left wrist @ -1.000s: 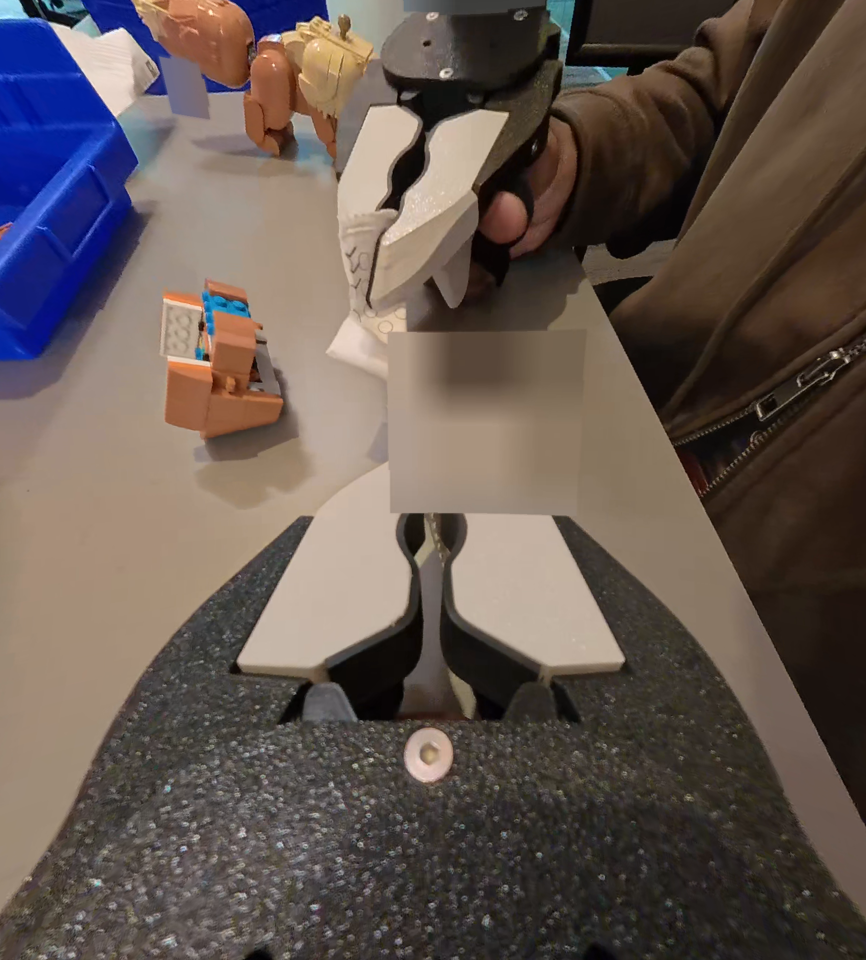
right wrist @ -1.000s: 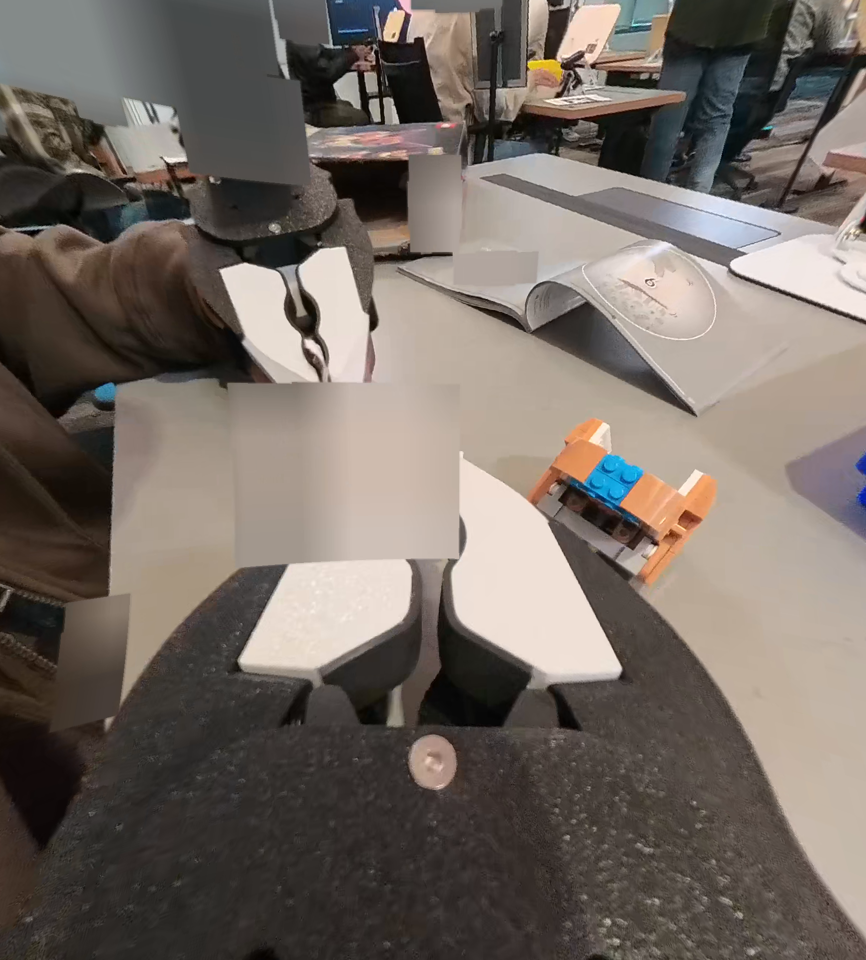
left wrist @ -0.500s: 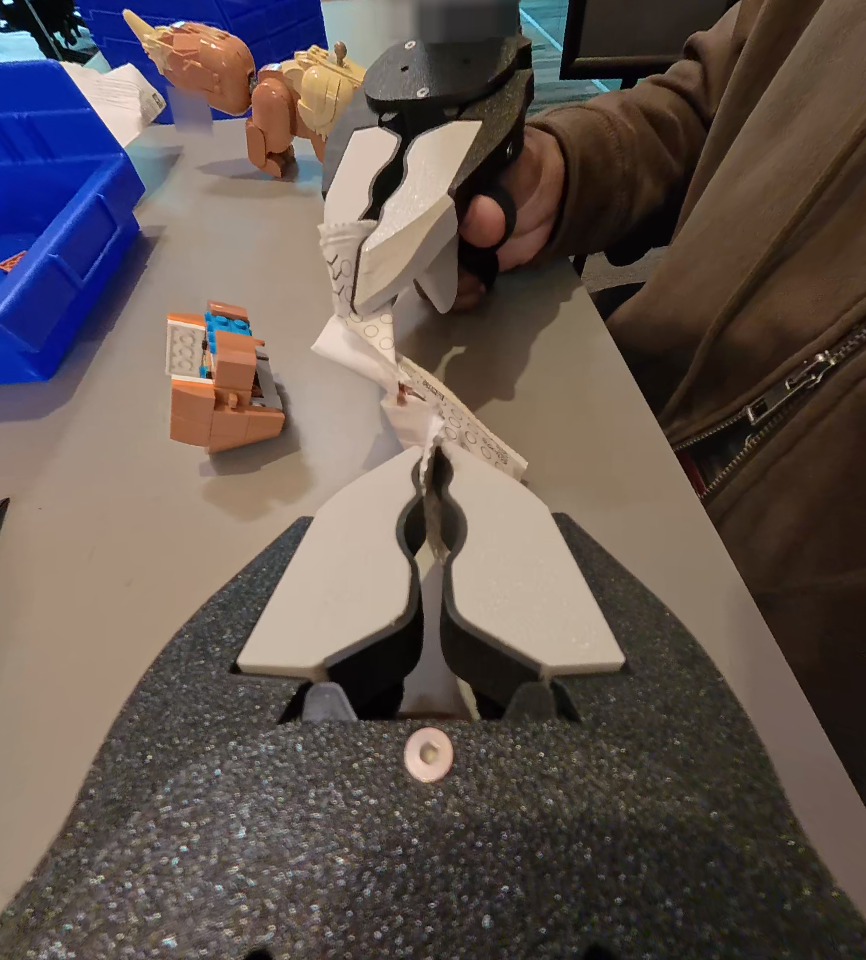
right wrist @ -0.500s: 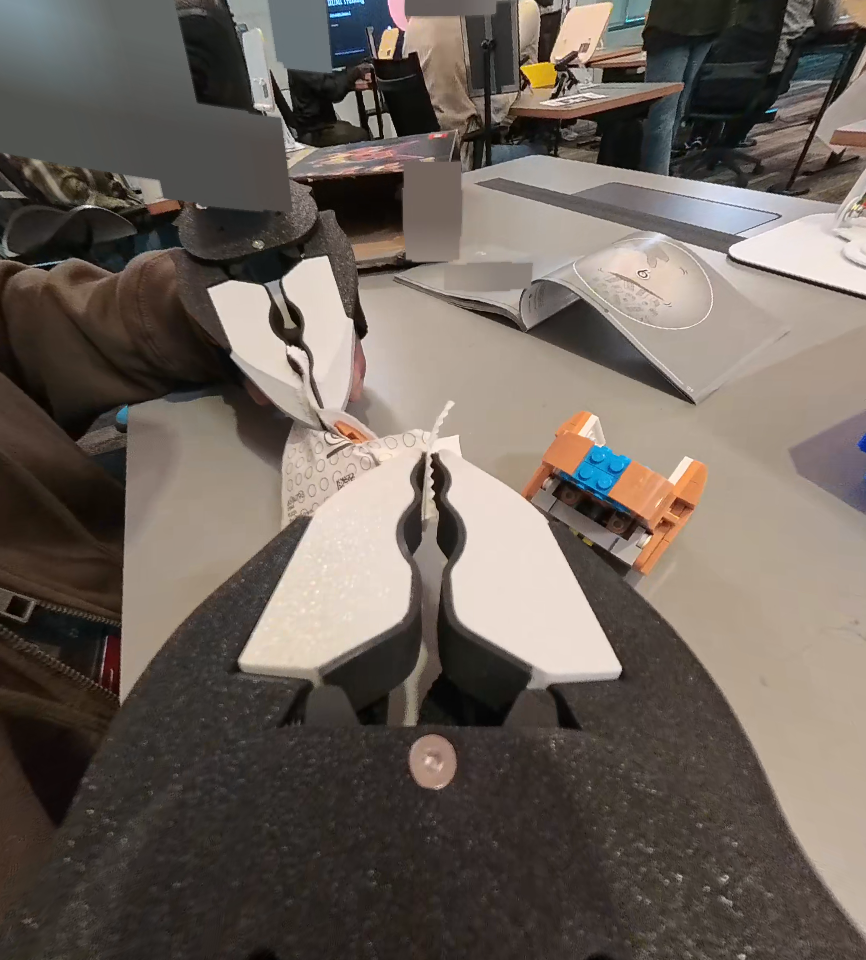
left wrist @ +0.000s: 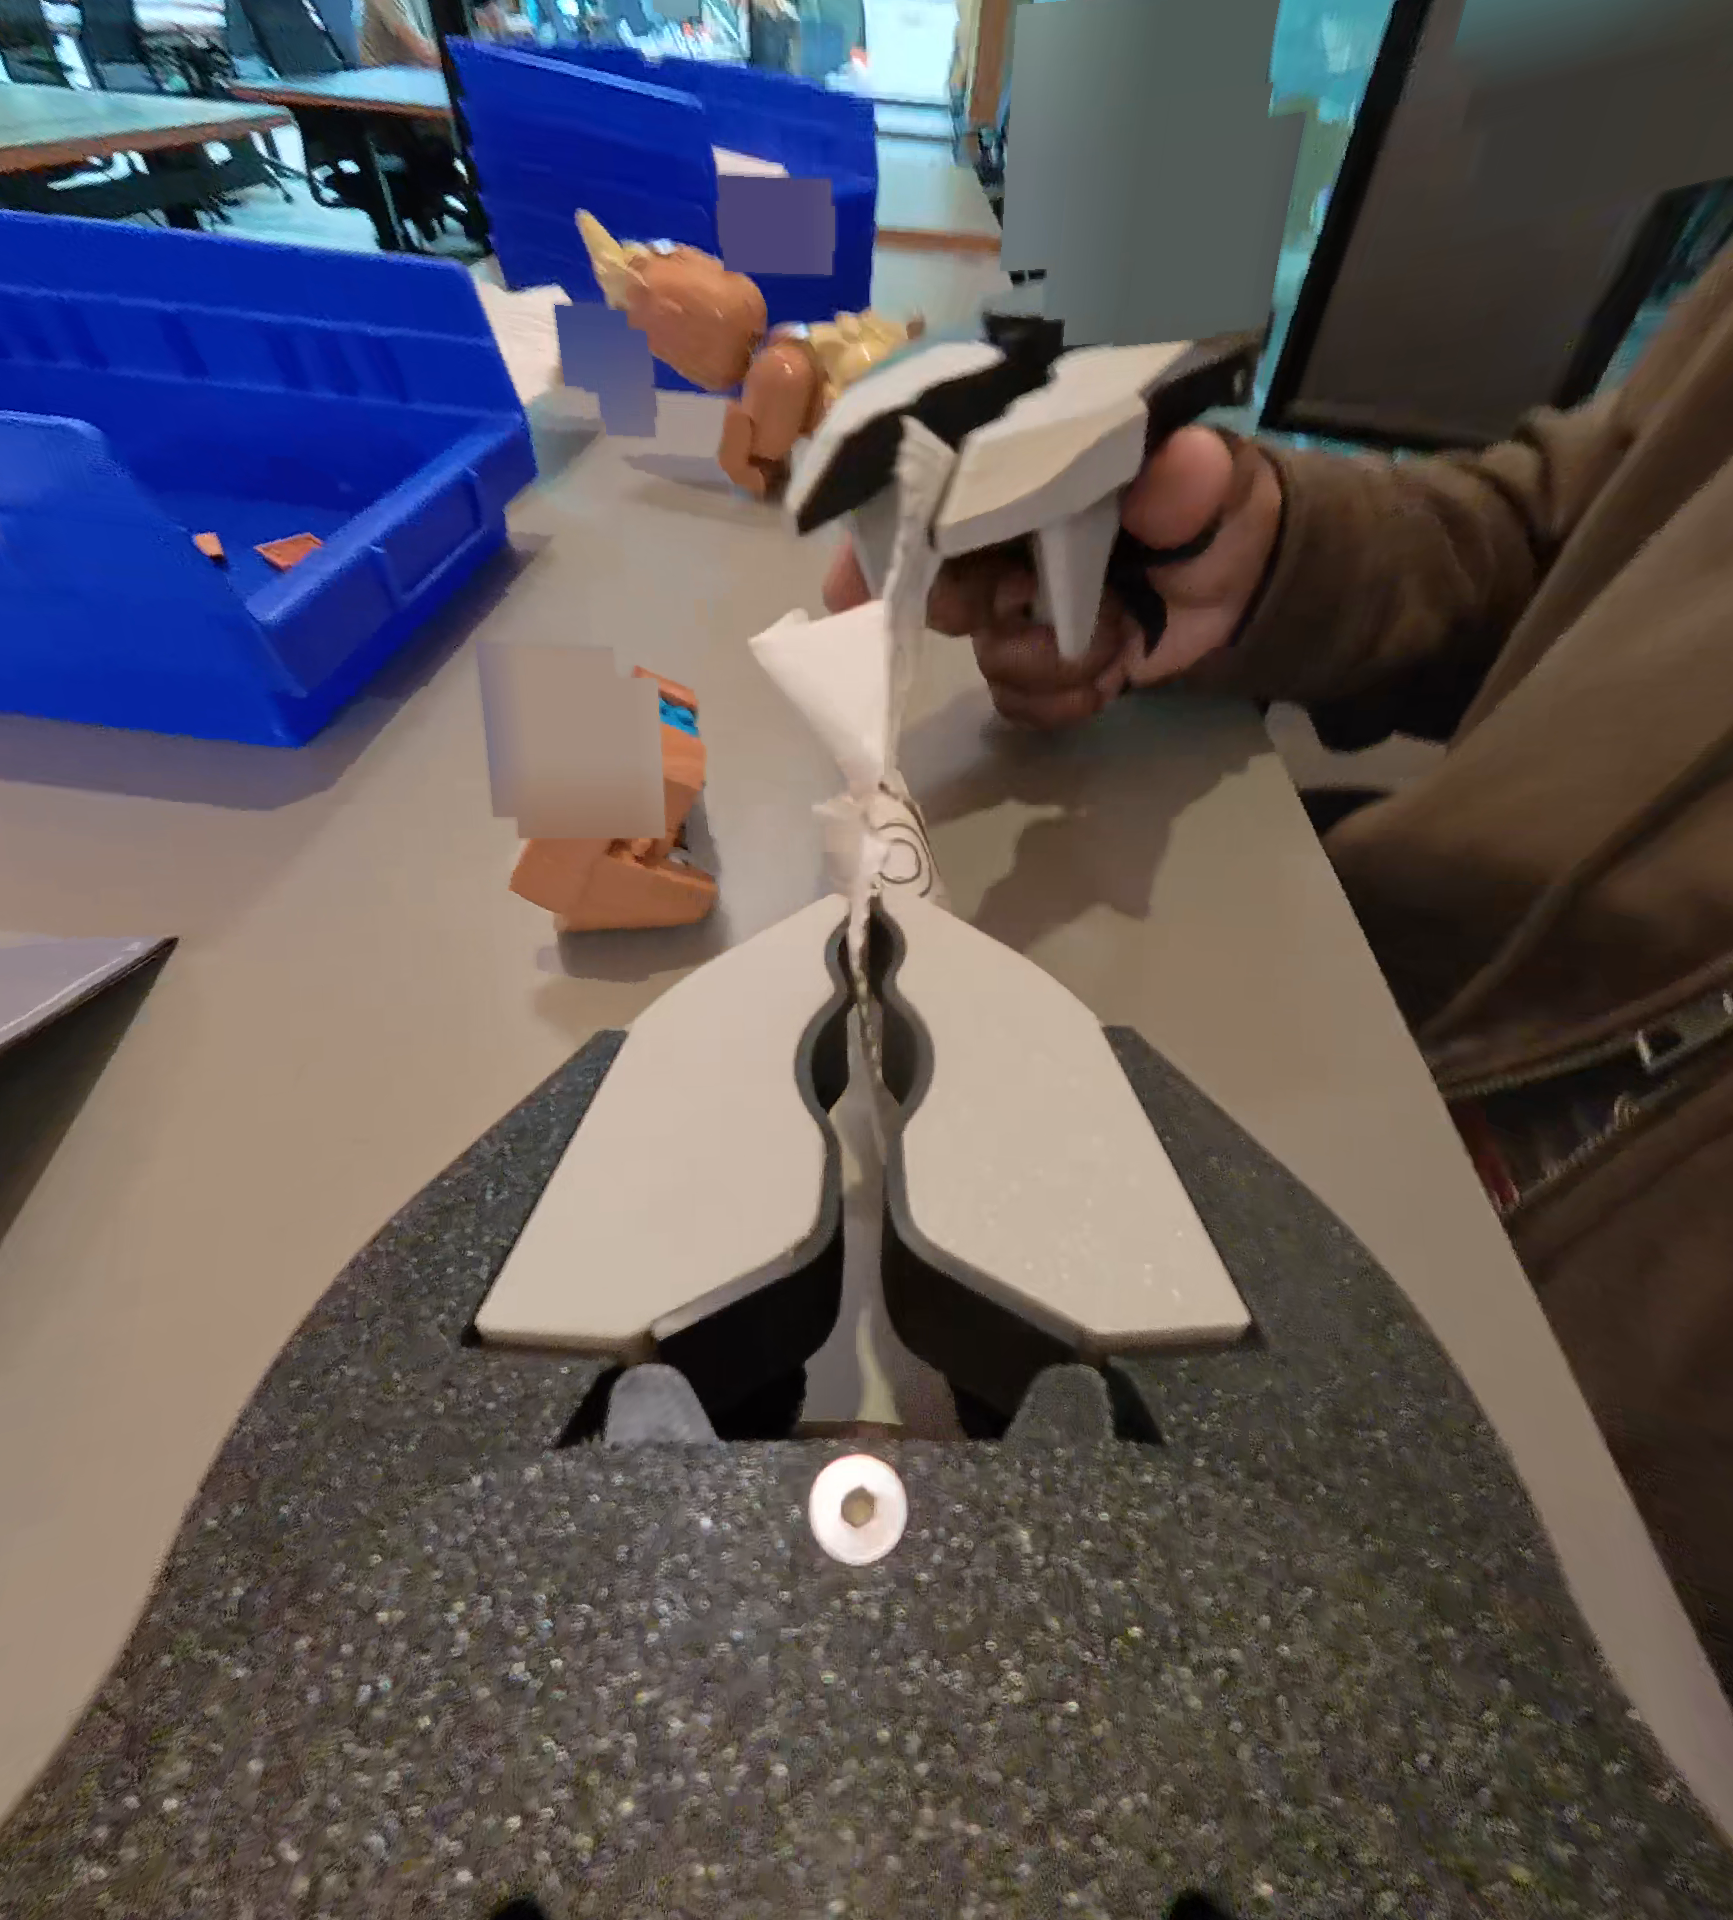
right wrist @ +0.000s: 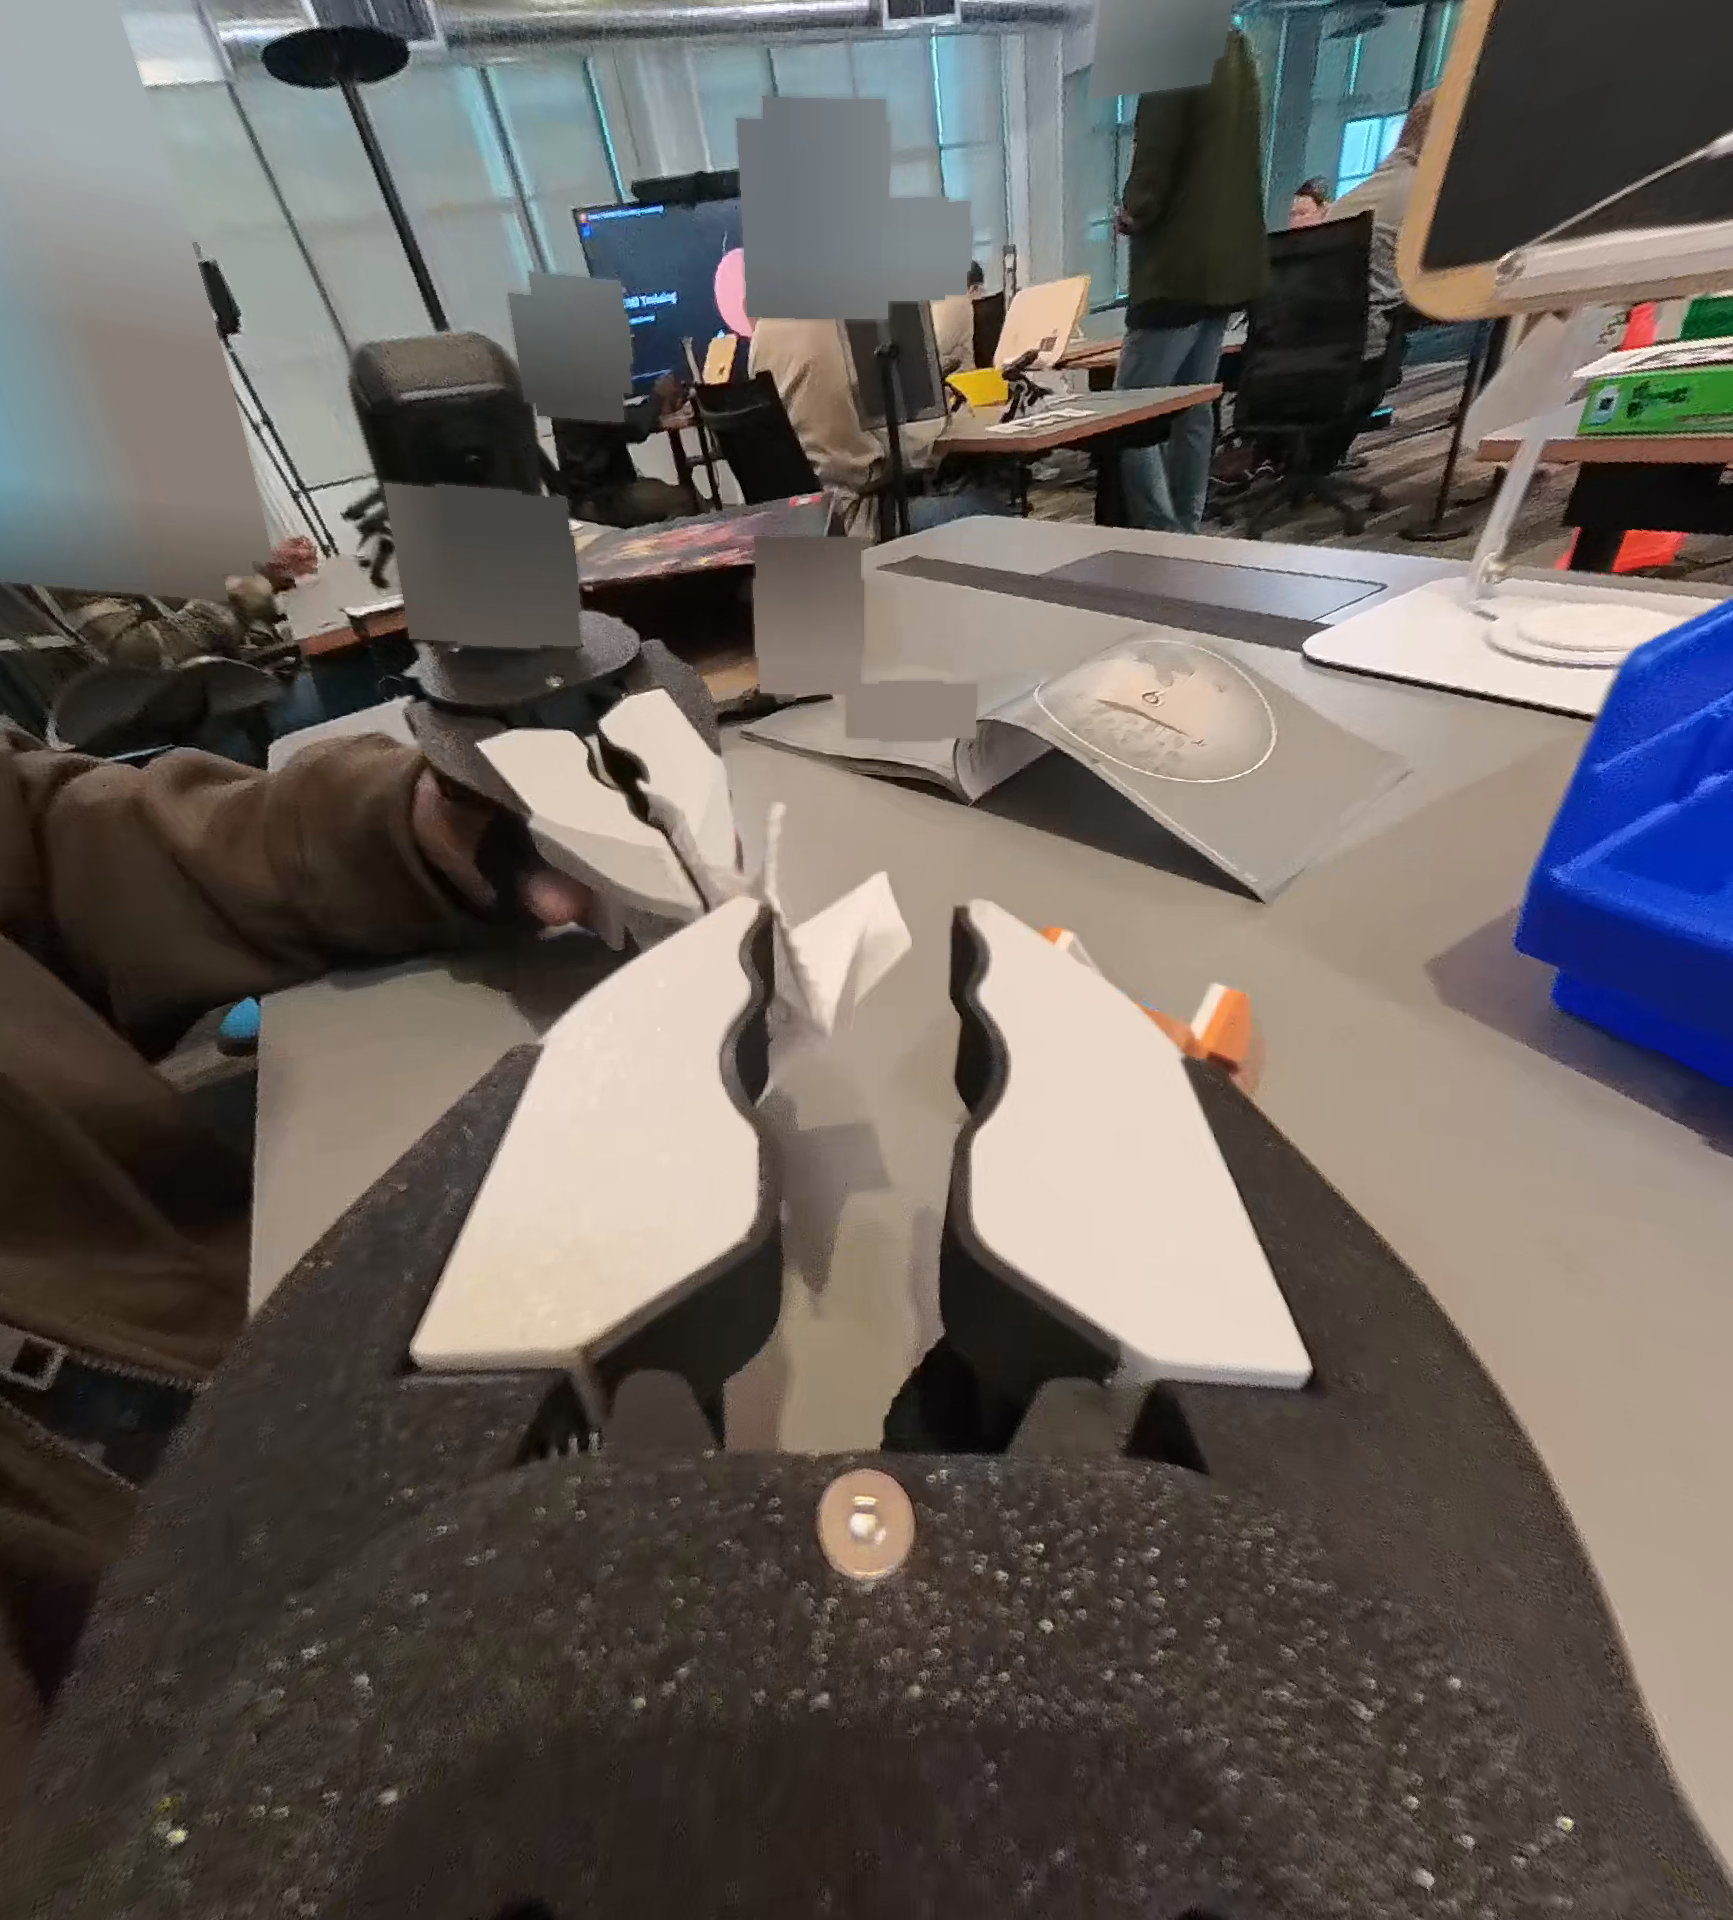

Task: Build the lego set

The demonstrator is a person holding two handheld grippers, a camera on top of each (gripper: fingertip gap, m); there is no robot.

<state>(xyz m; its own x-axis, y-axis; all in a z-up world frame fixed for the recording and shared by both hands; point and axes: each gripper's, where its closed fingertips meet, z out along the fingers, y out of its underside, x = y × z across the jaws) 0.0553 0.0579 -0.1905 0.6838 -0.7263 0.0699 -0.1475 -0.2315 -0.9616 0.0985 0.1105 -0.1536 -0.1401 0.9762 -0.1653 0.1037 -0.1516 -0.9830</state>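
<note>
A white paper parts bag [left wrist: 841, 686] hangs stretched between the two grippers above the grey table [left wrist: 1101, 831]. My left gripper [left wrist: 867, 914] is shut on its lower, crumpled end. In the right wrist view the left gripper [right wrist: 706, 894] shows farther off, still pinching the bag [right wrist: 841, 956]. My right gripper [right wrist: 862, 914] is open, and the bag rests against its left finger. In the left wrist view the right gripper [left wrist: 893, 520] is held up in a hand. An orange and blue lego sub-build [left wrist: 623, 883] lies on the table to the left of the bag.
A blue bin [left wrist: 166, 468] with a few loose pieces stands at the left. A tan and orange lego animal [left wrist: 737, 343] stands behind it. An open instruction booklet [right wrist: 1153, 748] lies farther back. The table edge and a person's brown jacket [left wrist: 1620, 935] are close by. About 8 cm separates my left fingertips from my right.
My right gripper has opened and let go of the bag. Both grippers have risen and moved apart, and the bag is now pulled out long between them.
</note>
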